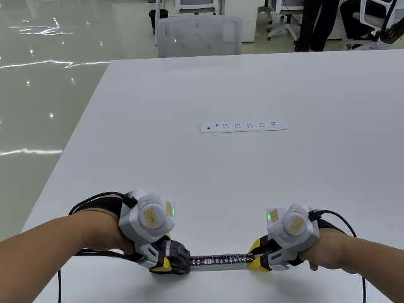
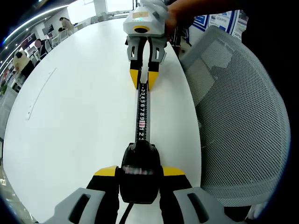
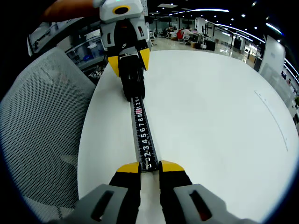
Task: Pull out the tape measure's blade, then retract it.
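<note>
A black tape measure case [image 1: 175, 259] [image 2: 139, 171] [image 3: 131, 77] sits at the near edge of the white table [image 1: 252, 170], with my left gripper [image 1: 165, 260] [image 2: 139, 171] [image 3: 129, 59] shut on it. Its numbered blade [image 1: 221, 259] [image 2: 141, 114] [image 3: 142, 136] runs flat over the table to the right. My right gripper [image 1: 257, 261] [image 3: 149, 166] [image 2: 144, 77] is shut on the blade's tip, roughly a hand's width from the case.
A white power strip [image 1: 242, 126] lies across the middle of the table. A grey mesh chair [image 2: 238, 112] [image 3: 42, 130] stands just off the near edge, another chair [image 1: 198, 35] at the far side. People and office chairs are far behind.
</note>
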A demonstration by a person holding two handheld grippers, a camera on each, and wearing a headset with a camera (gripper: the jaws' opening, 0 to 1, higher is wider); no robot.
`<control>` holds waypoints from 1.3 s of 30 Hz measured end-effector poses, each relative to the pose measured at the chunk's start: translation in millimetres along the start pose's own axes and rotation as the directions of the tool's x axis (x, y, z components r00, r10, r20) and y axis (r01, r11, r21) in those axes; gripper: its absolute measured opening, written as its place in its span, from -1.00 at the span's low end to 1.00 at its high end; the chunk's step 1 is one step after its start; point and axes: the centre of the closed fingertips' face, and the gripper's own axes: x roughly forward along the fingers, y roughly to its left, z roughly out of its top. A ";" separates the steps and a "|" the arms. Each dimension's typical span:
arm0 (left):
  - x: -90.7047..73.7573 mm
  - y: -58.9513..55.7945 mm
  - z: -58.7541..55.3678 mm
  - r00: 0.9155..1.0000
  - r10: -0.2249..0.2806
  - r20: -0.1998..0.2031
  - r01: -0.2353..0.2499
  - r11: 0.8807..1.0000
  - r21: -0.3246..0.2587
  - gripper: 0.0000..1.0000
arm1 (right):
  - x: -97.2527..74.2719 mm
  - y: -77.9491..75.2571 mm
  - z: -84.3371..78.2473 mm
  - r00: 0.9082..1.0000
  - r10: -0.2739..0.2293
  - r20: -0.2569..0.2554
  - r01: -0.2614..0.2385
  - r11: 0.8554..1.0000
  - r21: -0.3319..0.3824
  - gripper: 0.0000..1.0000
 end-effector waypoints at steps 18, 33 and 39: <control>0.2 0.4 0.0 1.000 0.001 0.001 -0.001 1.000 0.000 -0.41 | -10.3 -3.7 -12.1 1.000 -0.008 -0.013 0.008 1.000 0.004 -0.75; 1.3 -0.1 -0.1 1.000 -0.002 -0.009 0.002 1.000 0.002 -0.41 | -20.2 -7.5 -24.1 1.000 -0.021 -0.015 0.021 0.999 0.027 -0.75; 1.1 -0.4 -0.1 1.000 -0.002 -0.009 0.002 1.000 0.000 -0.41 | -25.2 -7.6 -29.6 0.999 -0.022 -0.023 0.023 1.000 0.021 -0.75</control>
